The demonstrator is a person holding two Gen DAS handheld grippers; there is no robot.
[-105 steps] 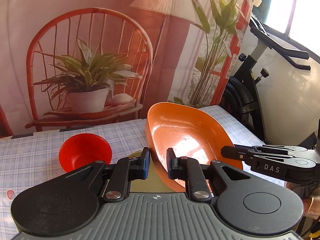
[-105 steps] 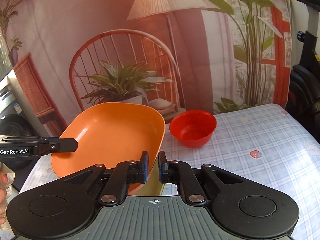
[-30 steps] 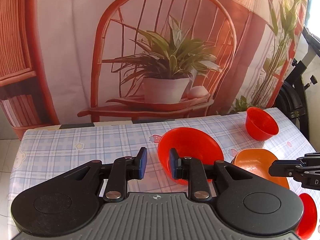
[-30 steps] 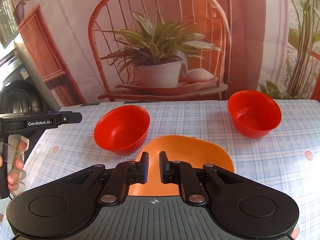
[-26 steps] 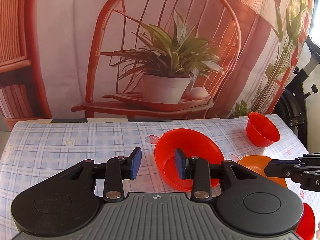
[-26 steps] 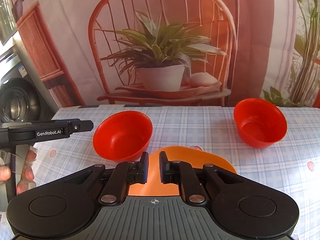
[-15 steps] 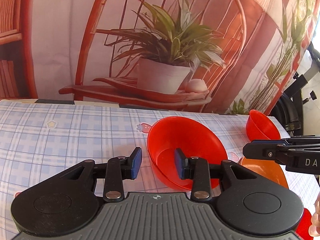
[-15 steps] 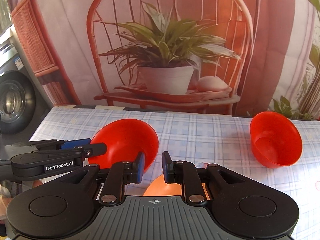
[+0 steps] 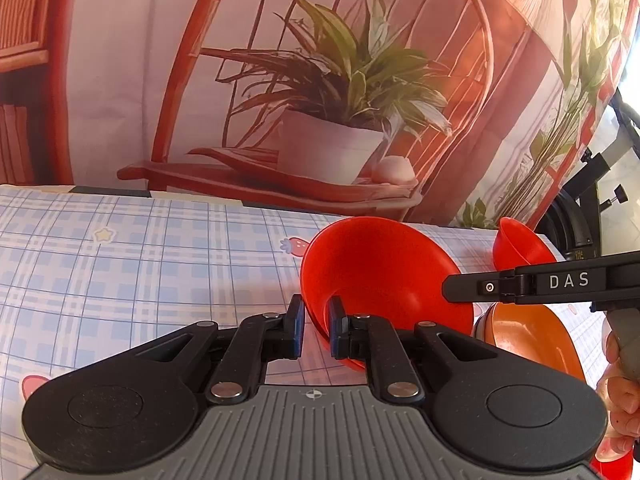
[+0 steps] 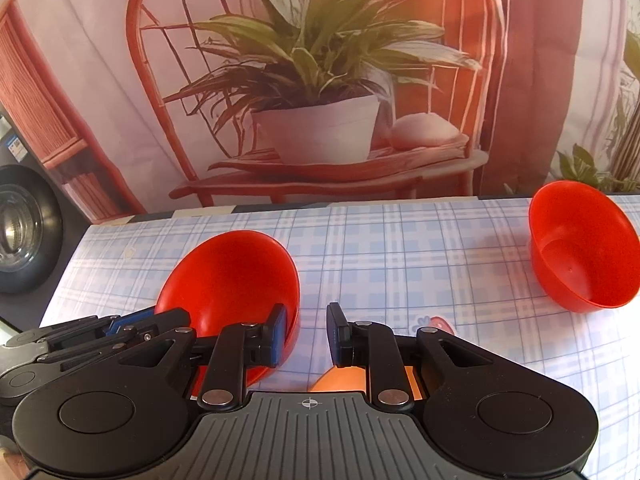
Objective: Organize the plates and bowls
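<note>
A red bowl (image 9: 384, 272) sits tilted on the checked tablecloth (image 9: 140, 264). My left gripper (image 9: 316, 326) is shut on its near rim, one finger inside and one outside. The same bowl shows in the right wrist view (image 10: 232, 276), with the left gripper (image 10: 120, 324) at its left rim. My right gripper (image 10: 306, 332) is open and empty, just right of that bowl and above the orange plate (image 10: 344, 380). The orange plate (image 9: 532, 340) lies flat at the right. A second red bowl (image 10: 580, 248) stands at the far right, also seen in the left wrist view (image 9: 520, 244).
A printed backdrop of a chair and potted plant (image 10: 320, 80) hangs behind the table's far edge. An exercise bike (image 9: 592, 208) stands off the right end. A washing machine (image 10: 20, 232) is off the left end. Another red item (image 9: 612, 468) peeks at the lower right.
The orange plate was set down flat on the table. My left gripper opened, moved to the near red bowl and closed on its rim. My right gripper opened wider.
</note>
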